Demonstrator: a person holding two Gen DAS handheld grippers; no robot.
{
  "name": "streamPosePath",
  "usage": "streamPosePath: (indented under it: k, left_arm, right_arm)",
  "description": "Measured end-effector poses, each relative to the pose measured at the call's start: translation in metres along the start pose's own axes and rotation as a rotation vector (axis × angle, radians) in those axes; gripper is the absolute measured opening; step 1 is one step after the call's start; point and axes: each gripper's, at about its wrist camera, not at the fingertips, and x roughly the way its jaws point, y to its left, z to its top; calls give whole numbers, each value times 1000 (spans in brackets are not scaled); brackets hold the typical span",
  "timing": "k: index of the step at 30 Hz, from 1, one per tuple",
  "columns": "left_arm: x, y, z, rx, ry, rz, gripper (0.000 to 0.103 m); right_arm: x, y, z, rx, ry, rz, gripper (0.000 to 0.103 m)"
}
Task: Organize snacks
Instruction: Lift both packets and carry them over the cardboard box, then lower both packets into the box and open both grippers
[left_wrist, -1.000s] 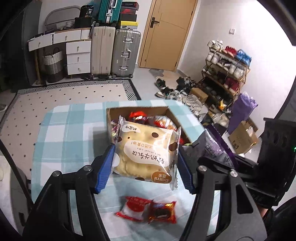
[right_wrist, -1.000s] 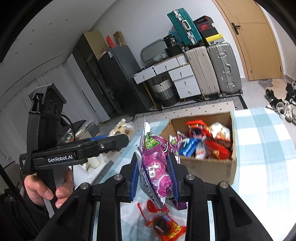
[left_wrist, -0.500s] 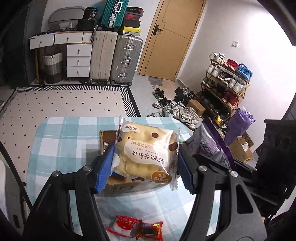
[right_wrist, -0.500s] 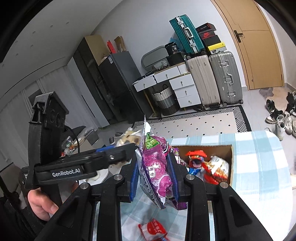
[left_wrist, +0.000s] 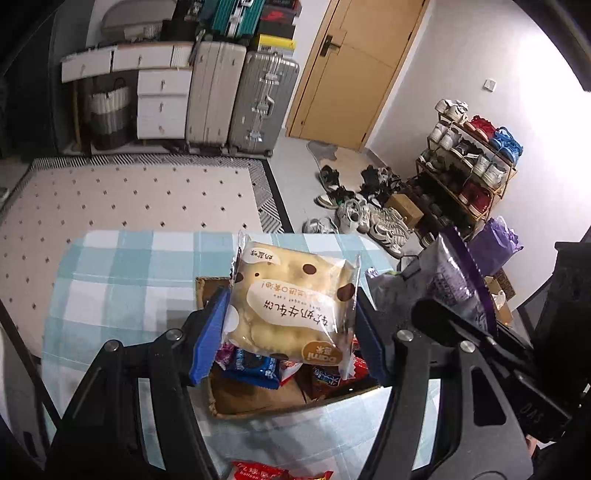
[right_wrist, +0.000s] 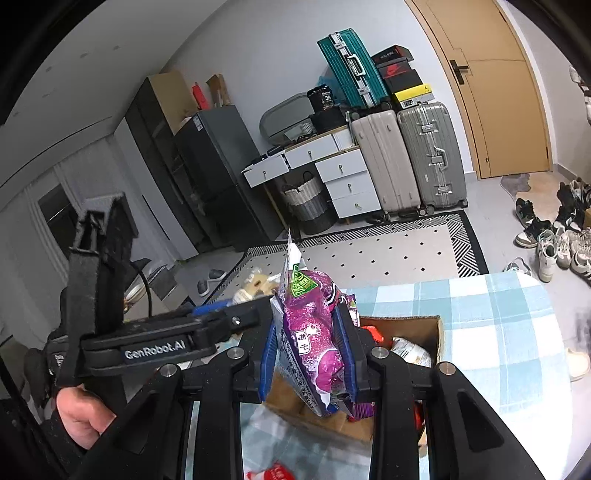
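Note:
My left gripper (left_wrist: 288, 332) is shut on a pale yellow cracker pack (left_wrist: 291, 306) and holds it above the open cardboard box (left_wrist: 255, 404) of snacks. My right gripper (right_wrist: 308, 354) is shut on a purple snack bag (right_wrist: 314, 343), also held over the box (right_wrist: 439, 332). The purple bag and right gripper show at the right of the left wrist view (left_wrist: 450, 280). A red wrapped snack (left_wrist: 273, 472) lies on the table in front of the box, also in the right wrist view (right_wrist: 273, 472).
The table has a blue-and-white checked cloth (left_wrist: 122, 280). Beyond it are a dotted rug (left_wrist: 129, 195), suitcases (left_wrist: 258, 99), white drawers (left_wrist: 162, 103), a door (left_wrist: 343, 74), and a shoe rack with shoes on the floor (left_wrist: 465, 162).
Both grippers have moved forward with their packs, from short of the box to above it. The red snack has slid to the bottom edge of both views.

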Motion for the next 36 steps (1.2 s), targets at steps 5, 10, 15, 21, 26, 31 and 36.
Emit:
streamPosePath:
  k: [5,10,15,21,26,31,36]
  left_arm:
    - [40,13,0,-13,46,12,62]
    - [77,26,-7,-29,101,12,63]
    - [114,47,-17,-112,216,-20,70]
    - [115,61,-21,-117,200,19,86]
    - [102,58,-25,-86,174,55,86]
    - [80,54,-26,-74,160,78,86]
    - [59,50,-31,-58,137,91,86]
  right_arm:
    - [25,-17,5,15,28,-7,30]
    - [51,-33,-2,30,68,-10,30]
    - [70,-50,-12,70,82,-14,33]
    - [68,-61,-16,89,53,-43,71]
    - [51,-54,-13,62,16,-39,77]
    - [34,-47,-11,46,-7,-52,77]
    - [19,-41,-13,43,-13,-55,77]
